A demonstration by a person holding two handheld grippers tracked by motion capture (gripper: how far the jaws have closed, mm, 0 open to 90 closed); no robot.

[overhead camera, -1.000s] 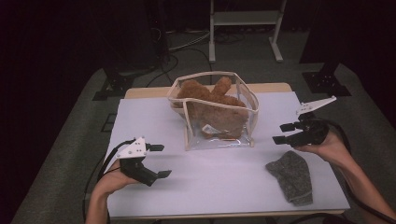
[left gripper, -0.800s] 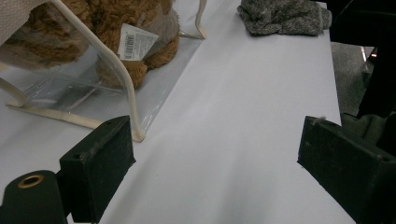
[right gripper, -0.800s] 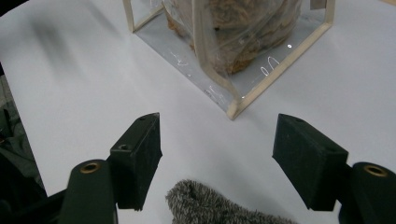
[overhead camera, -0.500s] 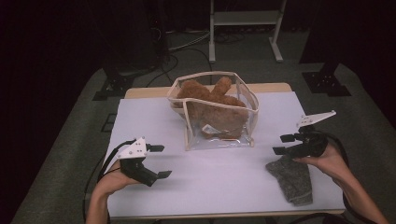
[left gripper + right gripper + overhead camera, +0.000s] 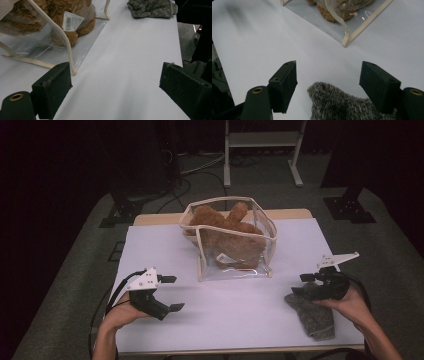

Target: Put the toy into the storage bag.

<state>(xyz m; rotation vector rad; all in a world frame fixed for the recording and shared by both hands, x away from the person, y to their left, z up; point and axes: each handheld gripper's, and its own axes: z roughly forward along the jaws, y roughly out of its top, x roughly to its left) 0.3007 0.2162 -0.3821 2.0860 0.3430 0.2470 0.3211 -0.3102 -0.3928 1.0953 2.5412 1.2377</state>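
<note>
The right gripper (image 5: pixel 328 75) stood wide open over the grey sock (image 5: pixel 342 105), holding nothing; it should lower squarely before closing.

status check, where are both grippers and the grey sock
Right hand-held gripper open, jaws astride grey sock, not gripping. Left hand-held gripper open, idle. Nothing in the way.

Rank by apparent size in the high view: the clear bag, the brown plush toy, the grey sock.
1. clear bag
2. brown plush toy, inside the bag
3. grey sock, partly covered by the right gripper, yet clearly the smallest
</note>
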